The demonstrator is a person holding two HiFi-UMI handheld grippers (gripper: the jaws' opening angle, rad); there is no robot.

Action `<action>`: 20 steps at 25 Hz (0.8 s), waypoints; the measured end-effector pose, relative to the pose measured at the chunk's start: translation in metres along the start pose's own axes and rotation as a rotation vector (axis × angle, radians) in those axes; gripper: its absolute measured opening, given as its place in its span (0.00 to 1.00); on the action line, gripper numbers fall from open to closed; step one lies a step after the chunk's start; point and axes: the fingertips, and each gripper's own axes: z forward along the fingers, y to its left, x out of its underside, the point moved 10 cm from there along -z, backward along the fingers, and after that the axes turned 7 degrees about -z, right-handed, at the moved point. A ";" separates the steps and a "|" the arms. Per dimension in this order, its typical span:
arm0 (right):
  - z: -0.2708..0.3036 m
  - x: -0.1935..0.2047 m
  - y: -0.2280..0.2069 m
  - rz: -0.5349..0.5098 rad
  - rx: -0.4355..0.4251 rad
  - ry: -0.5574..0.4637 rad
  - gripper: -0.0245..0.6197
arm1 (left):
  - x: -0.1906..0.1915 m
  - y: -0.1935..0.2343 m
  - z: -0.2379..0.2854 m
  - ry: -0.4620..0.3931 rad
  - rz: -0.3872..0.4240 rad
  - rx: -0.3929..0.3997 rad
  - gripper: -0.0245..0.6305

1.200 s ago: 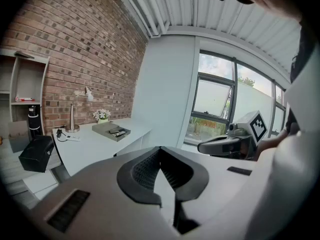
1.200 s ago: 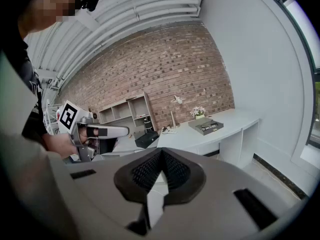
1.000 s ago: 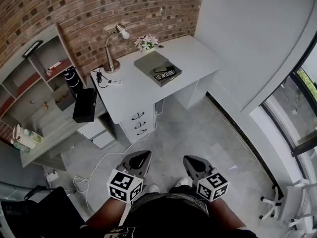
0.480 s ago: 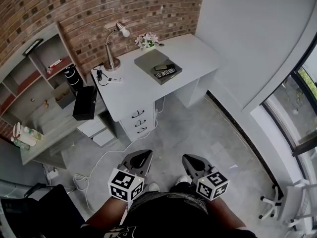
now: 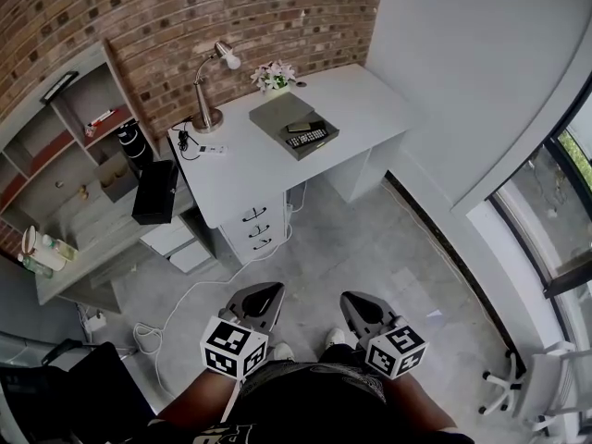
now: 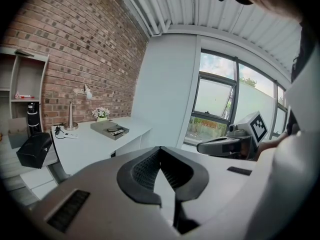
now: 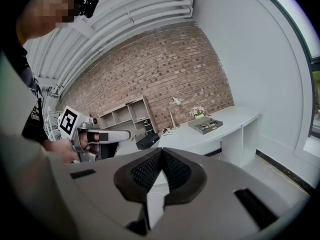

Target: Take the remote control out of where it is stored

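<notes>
Currently the left gripper and right gripper are pressed together, empty, well apart from the remote control on the worktop.

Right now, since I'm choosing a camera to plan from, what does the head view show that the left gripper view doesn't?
Only the head view: the drawers and a white office chair by the glass. Only the left gripper view: the window with trees outside and the ribbed ceiling. Both: the desk, lamp, flowers and the grey tray holding the remote control.
</notes>
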 end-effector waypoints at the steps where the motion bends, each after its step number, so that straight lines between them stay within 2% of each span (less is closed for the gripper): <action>1: -0.001 0.000 -0.003 -0.001 0.001 0.003 0.05 | 0.000 -0.002 0.003 0.003 0.001 0.000 0.05; 10: 0.001 -0.010 -0.042 -0.017 -0.036 0.011 0.05 | -0.010 -0.014 0.033 0.000 -0.004 -0.037 0.05; 20: -0.006 -0.031 -0.115 -0.026 -0.072 -0.006 0.05 | -0.029 -0.039 0.091 -0.028 -0.073 -0.076 0.05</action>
